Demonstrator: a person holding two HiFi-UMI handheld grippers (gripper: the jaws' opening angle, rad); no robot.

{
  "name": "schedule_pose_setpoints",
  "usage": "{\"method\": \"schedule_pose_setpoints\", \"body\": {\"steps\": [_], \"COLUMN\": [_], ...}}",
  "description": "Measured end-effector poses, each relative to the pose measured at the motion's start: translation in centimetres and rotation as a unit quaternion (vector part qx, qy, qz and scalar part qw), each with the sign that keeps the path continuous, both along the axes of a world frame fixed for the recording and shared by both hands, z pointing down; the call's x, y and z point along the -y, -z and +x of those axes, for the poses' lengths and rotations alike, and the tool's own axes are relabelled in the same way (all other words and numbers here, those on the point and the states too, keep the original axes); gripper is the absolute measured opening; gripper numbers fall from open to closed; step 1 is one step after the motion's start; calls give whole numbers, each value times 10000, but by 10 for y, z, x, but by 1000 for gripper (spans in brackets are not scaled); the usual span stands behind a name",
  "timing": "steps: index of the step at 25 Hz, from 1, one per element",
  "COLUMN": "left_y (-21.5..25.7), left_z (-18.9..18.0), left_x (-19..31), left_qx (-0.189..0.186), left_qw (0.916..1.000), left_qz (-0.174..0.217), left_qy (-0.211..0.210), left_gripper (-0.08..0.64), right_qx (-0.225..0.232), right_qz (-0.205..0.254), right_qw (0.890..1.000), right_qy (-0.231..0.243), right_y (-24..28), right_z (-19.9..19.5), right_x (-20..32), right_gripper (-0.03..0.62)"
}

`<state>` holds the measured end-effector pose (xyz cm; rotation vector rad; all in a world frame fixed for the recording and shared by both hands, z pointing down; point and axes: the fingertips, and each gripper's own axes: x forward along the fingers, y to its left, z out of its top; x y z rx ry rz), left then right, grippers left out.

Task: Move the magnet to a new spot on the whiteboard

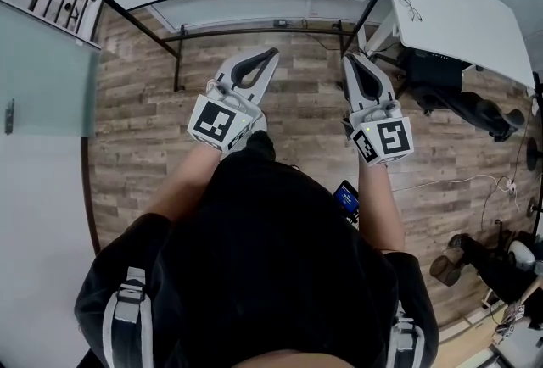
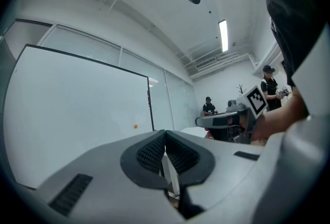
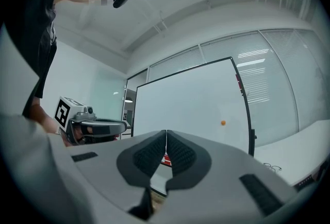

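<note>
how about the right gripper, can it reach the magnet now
Probably not yet: the magnet looks far off on the whiteboard and the right gripper is shut, though nothing blocks the way.

The head view looks steeply down from above the person onto the wooden floor (image 1: 297, 103). The left gripper (image 1: 273, 52) and the right gripper (image 1: 348, 58) are close, in the middle of the frame. Each gripper view sits low, just behind its own jaws, and looks level. Both share the whiteboard (image 2: 77, 114), which is at the left in the left gripper view and centre-right in the right gripper view. Each also shows the other gripper at one side.
</note>
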<state>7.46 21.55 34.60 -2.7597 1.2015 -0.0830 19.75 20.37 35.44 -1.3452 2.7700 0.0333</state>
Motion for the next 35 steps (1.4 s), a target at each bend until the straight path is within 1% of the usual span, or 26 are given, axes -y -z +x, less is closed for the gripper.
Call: {"method": "schedule_pose_setpoints", "body": {"steps": [6,13,23,27,32,35], "left_y": [0,2,3,1,-2,-3], "left_z": [2,-9,-21,-29,-46,-52], "left_x": [39,110,198,224,259,273], "left_qx": [-75,-228,-236,-222,-351,-360], "left_qw": [9998,9993,9973,9962,9949,9939], "left_qz": [26,-40,-74,-59,-134,-157], "left_qy": [-175,-307,-696,-837,-940,-1031], "left_gripper": [5,5,5,5,5,5], "right_qx": [-124,-206,-250,-286,-338,-348], "right_qz": [-66,-168,-205,-257,-351,-352], "right_qw": [9999,9994,9973,9949,9916,9899], "right_qy": [-91,-215,-664,-932,-1196,-1329], "right_y": [-6,-6,-3,-4,-6,-5], "right_z": [-7,-18,-30,-33,-42,-47], "right_x": [37,100,180,206,238,249], "right_gripper": [2,2,0,0,0,0]}}
